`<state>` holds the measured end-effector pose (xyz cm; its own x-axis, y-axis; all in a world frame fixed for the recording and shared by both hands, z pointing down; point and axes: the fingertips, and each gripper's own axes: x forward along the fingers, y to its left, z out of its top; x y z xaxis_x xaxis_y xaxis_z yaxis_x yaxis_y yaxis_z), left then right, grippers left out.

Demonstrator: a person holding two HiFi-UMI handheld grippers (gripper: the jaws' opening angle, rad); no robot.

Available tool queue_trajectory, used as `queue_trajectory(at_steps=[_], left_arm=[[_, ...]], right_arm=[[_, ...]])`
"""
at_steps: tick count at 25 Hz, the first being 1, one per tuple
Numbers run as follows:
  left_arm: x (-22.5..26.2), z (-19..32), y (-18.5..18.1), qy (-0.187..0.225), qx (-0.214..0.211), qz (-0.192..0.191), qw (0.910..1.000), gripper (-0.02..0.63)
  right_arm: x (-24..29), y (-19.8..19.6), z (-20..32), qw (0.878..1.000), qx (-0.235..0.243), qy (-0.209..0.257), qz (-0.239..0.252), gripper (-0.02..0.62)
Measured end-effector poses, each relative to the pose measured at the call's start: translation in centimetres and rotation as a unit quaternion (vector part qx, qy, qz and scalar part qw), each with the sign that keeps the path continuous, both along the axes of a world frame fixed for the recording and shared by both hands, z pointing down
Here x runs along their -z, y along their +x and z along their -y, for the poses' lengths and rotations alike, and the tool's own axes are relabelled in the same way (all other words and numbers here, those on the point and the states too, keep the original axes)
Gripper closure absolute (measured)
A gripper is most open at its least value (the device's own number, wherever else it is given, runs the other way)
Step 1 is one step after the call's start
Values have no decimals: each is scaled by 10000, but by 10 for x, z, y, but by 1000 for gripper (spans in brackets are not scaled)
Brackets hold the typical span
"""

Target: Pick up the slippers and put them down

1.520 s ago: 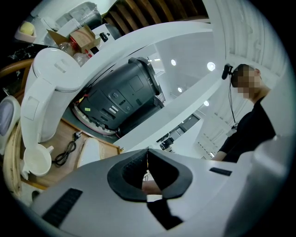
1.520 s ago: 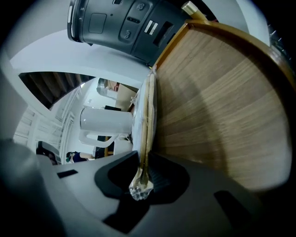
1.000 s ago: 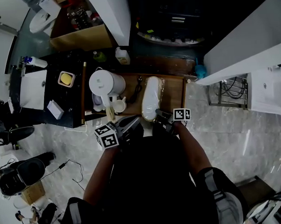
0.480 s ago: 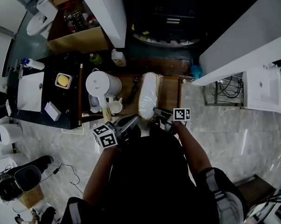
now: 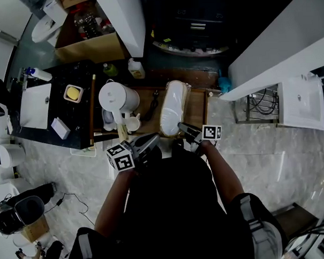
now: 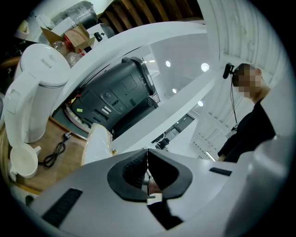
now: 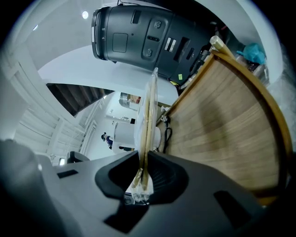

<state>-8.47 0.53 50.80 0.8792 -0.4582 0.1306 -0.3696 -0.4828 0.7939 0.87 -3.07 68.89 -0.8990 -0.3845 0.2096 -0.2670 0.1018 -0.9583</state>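
Note:
A pair of pale slippers wrapped in clear plastic hangs over the wooden tray. My right gripper is shut on the near end of the pack. The right gripper view shows the pack edge-on, rising upright from between that gripper's pads. My left gripper hovers to the left of the pack, near the tray's front edge, apart from it. Its jaws are shut with nothing between them. The left gripper view has the slippers just ahead on the left.
A white kettle, a white cup and a black cable sit on the tray's left part. A dark counter with a yellow soap dish lies further left. A large black appliance stands behind the tray.
My right gripper has risen a little with the slipper pack, lifting its near end off the tray. The left gripper has hardly moved.

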Motion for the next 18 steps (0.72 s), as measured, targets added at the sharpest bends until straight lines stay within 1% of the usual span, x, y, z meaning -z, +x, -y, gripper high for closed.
queue_trajectory(at_steps=[7,10,13,18], left_arm=[[-2,-5,5,43,-67,2,10000,594],[-2,-7,8,42,-78,-17,10000,594],[0,-7,12,60,-103,-31,9999,594],[0,-10,20,86,-160,-45,9998,594]], right_arm=[[11,9,-4,10000,-26,85,16,523],[14,15,-11,10000,-82,-53,-19,523],[24,21,-12,9998,-104,138,86,523],[30,31,-20,9995,-222,185,141,523]])
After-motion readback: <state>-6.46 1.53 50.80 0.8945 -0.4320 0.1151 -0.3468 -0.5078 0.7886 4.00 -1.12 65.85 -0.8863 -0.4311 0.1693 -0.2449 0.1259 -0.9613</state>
